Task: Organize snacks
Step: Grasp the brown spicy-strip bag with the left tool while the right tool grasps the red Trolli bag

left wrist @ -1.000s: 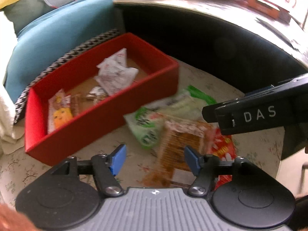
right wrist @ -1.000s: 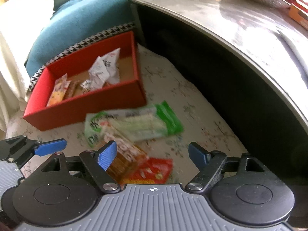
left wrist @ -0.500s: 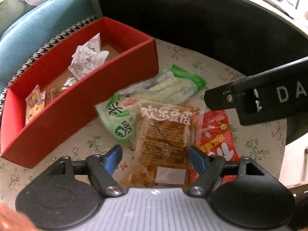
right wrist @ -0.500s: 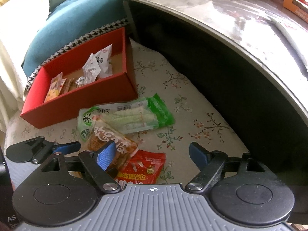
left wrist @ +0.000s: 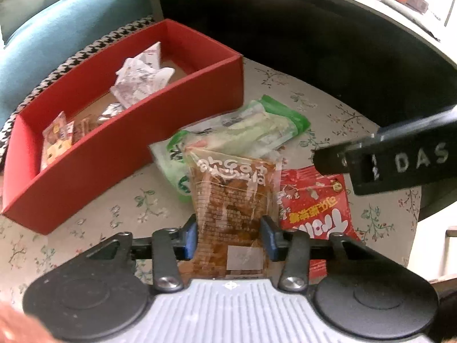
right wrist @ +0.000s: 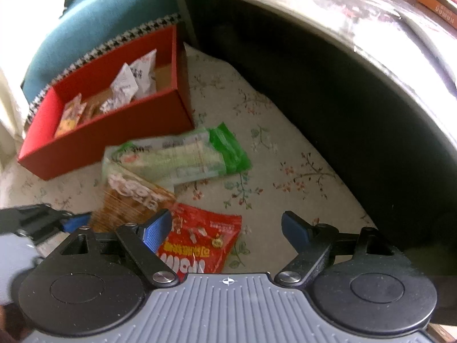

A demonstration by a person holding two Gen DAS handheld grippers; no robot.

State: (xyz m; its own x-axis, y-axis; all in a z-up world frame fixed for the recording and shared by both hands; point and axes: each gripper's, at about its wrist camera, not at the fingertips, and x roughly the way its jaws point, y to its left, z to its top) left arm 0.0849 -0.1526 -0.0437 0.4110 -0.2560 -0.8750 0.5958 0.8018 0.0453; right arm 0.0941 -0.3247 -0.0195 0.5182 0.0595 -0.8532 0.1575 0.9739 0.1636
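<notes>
A pale cloth (left wrist: 94, 217) printed with small flower sprigs covers the flat surface that fills the middle of both views. Above it a dark curved wall rises to a glossy, light-reflecting tabletop (right wrist: 328, 11) along the upper right. At upper left sits a teal cushion (left wrist: 57, 37) edged with black-and-white houndstooth trim.

A long red cardboard box (left wrist: 85, 154) lies on the cloth at left, its long axis running from lower left to upper right. Inside it are crinkled white wrappers (left wrist: 140, 77) and small orange packets (left wrist: 57, 140).

Beside the box's near wall a soft green-and-white bag (right wrist: 177, 154) lies lengthwise, its green end toward the right. A clear, shiny pouch of brown snacks (left wrist: 231, 200) overlaps it, long axis pointing up the left view, white lettering at its far end. A flat red foil packet (right wrist: 200, 243) lies just right of the pouch.

The left gripper (left wrist: 230, 235) has just been closing, and its blue pads press both sides of the brown pouch's near end. The right gripper (right wrist: 225, 230) stands wide apart, empty, above the red packet.
</notes>
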